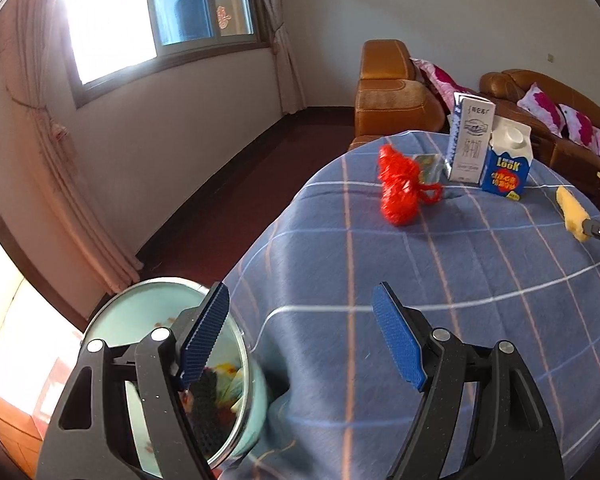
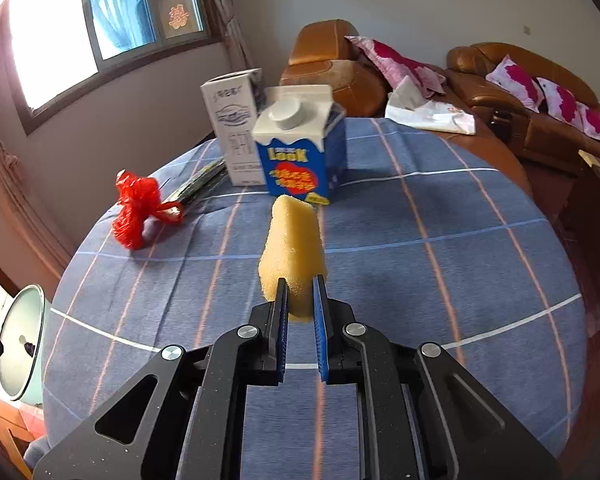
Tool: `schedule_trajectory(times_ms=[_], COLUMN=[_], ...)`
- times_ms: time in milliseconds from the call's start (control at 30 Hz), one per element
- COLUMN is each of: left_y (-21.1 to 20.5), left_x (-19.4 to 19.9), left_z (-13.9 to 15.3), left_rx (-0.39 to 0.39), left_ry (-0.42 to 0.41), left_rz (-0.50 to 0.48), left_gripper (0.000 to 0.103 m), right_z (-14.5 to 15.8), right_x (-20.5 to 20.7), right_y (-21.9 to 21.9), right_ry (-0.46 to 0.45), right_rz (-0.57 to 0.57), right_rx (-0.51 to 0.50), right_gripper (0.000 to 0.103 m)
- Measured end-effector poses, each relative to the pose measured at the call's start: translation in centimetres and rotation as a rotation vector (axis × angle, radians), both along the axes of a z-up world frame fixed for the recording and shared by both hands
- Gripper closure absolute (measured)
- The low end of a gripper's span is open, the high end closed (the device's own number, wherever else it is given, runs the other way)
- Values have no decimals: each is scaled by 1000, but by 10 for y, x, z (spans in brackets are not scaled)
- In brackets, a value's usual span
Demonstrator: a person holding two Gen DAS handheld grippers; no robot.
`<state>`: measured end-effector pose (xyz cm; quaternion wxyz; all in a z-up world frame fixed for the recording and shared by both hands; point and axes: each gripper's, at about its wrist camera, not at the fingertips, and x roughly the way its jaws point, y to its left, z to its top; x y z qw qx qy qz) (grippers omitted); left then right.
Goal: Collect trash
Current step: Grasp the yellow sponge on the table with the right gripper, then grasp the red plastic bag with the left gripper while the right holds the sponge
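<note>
A round desk (image 2: 440, 248) covered in a blue checked cloth fills both views. In the right wrist view, the right gripper (image 2: 300, 296) has its fingers clamped on a yellow sponge (image 2: 292, 248), held clear above the cloth. Beyond it stand a blue carton (image 2: 304, 160) with a white cap and, touching it on the left, a taller white carton (image 2: 234, 128); a crumpled red plastic bag (image 2: 140, 208) lies further left, beside a dark flat wrapper (image 2: 200, 186). Only this view shows a white bag (image 2: 428, 114) at the desk's far edge. The left wrist view shows the left gripper (image 1: 300, 328) with its fingers wide apart and nothing between them, over the desk's near edge. Only here can you see into the pale green bin (image 1: 156, 320) beside the desk, which holds mixed rubbish; in the right view, just its rim appears.
</note>
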<state>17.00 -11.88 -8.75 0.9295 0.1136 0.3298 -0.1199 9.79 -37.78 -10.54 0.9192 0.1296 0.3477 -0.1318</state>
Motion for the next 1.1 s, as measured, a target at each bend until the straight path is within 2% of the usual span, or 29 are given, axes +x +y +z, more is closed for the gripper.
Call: schedule_trajectory(times_ms=[167,267,433,567,600,667,700,733,767,833,967,1100], left_y=[-62,-82,-97,-104,-106,-108,-109,-109,-109,-114,-115,-97], left_x=[45,70,100,112,115,118,121,124,124,121,101,68], left_z=[-8,-19,-30,-39,-42,-48,-52,-52,-51,-50,-39,-25], left_rx=[0,6,-2,-24,-31,-53,-66,-90,-105,-86,-39,0], left_ry=[34,65,98,137,151,181,203,222,218,205,155,112], left_rz=[-32,-12,38,40,30,5,-10,-30,-39,-67,-117,-168], left_gripper=[30,30,30,32,36,60,66,85,87,93,94,94], right_z=[-1,-1,-4,-7,-7,-7,-7,-7,-8,-9,-11,-7], right_x=[-14,-20,-27,-24,-23,-20,-18,-17,-16,-15,-15,-18], right_y=[-44,-67,-99,-113,-115,-117,-118,-118,-117,-117,-116,-111], right_ry=[-5,-9,-13,-19,-24,-29,-32,-35,-38,-39,-41,-50], right_rz=[-73,-113,-156,-163,-159,-149,-144,-137,-133,-126,-121,-109], right_rx=[-3,5,19,37,44,52,56,62,65,72,83,76], right_gripper=[91,91,90,90,90,90,90,89,89,89,89,89])
